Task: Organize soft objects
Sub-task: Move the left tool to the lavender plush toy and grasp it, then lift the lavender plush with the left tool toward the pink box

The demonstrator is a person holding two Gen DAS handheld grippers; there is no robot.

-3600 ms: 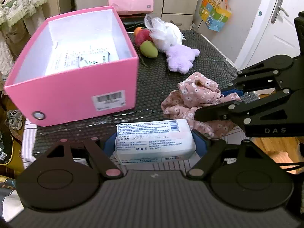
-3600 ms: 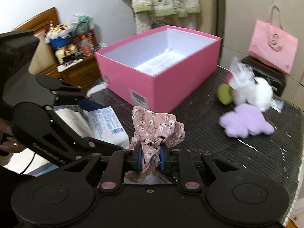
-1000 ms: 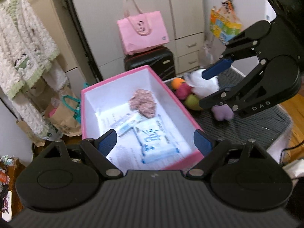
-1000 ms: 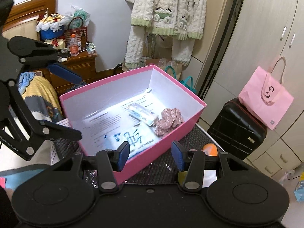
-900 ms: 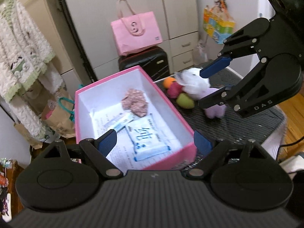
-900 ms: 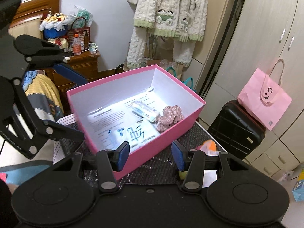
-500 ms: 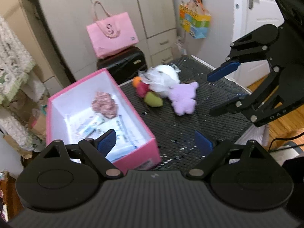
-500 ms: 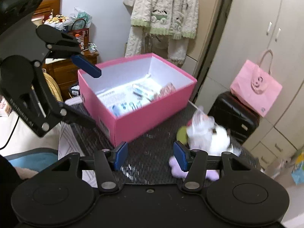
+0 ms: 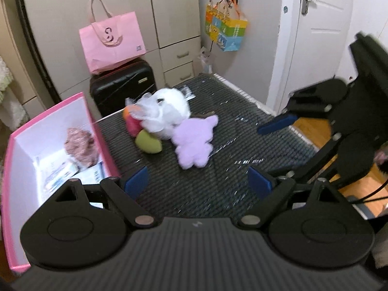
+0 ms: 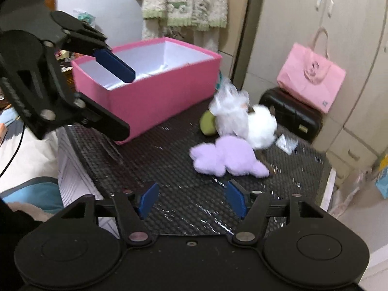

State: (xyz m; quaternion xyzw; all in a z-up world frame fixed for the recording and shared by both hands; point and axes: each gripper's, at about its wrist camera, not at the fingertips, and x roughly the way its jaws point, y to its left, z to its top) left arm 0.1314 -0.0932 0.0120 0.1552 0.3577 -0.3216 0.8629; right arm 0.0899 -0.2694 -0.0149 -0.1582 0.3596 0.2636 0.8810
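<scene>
Both grippers hang above the near part of the dark mesh table (image 10: 169, 160), jaws spread wide and holding nothing: the left gripper (image 9: 197, 185) sits closer to the pink box (image 9: 14, 169), the right gripper (image 10: 192, 200) toward the table's right side. The box stands along the table's left edge and already holds a flowered cloth (image 9: 81, 146) and a white packet (image 9: 60, 173). What remains is a cluster out in the middle, toward the far edge: a purple plush toy (image 10: 226, 157), a white fluffy toy (image 10: 260, 126) touching it from behind, a green soft ball (image 10: 207, 122) and a red and orange one (image 9: 132, 122) on the box side of the white toy. The purple toy is the nearest piece, lying flat straight ahead of the right gripper and slightly to its right, its long axis running roughly across that gripper's line of sight. From the left gripper it lies ahead too, almost centred. Both look about equally placed; the right gripper probably has the plainer forward reach, leaving the green ball, nearest the box, to the left.
</scene>
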